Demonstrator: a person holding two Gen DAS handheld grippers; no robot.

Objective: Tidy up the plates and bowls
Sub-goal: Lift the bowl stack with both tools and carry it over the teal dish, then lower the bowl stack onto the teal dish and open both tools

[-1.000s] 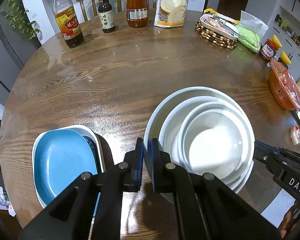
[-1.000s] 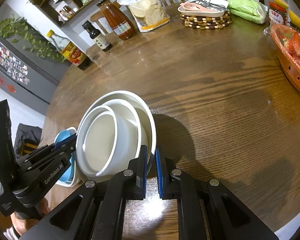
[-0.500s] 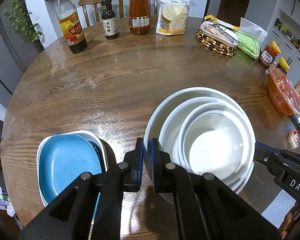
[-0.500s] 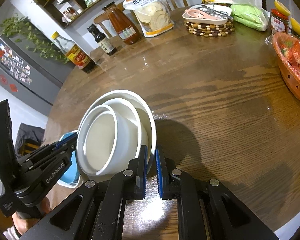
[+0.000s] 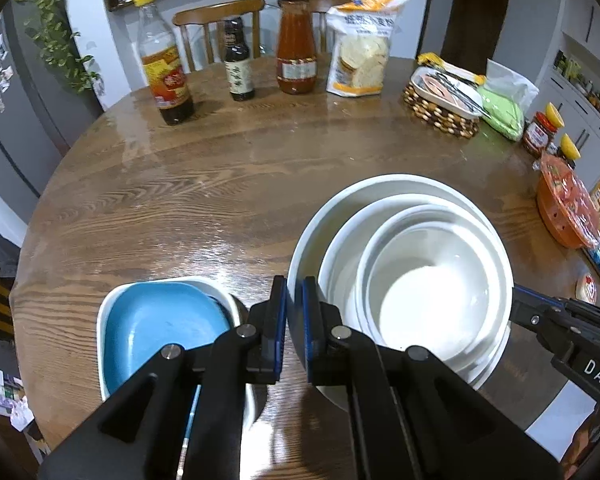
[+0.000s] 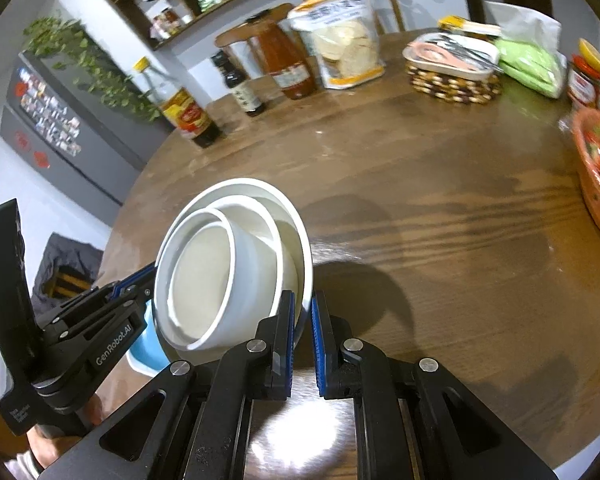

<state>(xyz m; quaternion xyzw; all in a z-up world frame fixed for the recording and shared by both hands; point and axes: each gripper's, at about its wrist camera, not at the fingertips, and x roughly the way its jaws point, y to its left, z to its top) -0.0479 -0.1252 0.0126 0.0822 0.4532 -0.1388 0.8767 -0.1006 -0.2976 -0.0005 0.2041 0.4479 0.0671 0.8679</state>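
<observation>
Near edge of the round brown wooden desk (image 5: 188, 200), left side: shallow blue square dish (image 5: 160, 320) nested inside a white square dish (image 5: 104, 308), resting flat.

Just right of it: left gripper (image 5: 295, 328), fingers (image 5: 278, 320) clamped shut on the left rim of the wide white round ceramic plate (image 5: 312, 232). That plate carries a nest of smaller white round ceramic bowls (image 5: 428, 280), one inside the next, the innermost sitting off-centre toward the right.

Right again: right gripper (image 6: 302, 344), fingers (image 6: 286, 340) shut on the opposite rim of the same plate. The right wrist view shows the stack tilted, with a shadow beneath on the wood, so it looks clear of the desk, carried between both grippers.

Handling, as a judgement: glazed ceramic, rigid, breakable, heavy for a stack this deep, slick at the rim. Thin-edge pinches give little purchase; the inner bowls sit loose and could slide or clatter if the stack tips further. Opposed rim grips on the bottom plate seem the sensible hold. Keep level.

Far edge holds bottles and a flour bag, well apart.
</observation>
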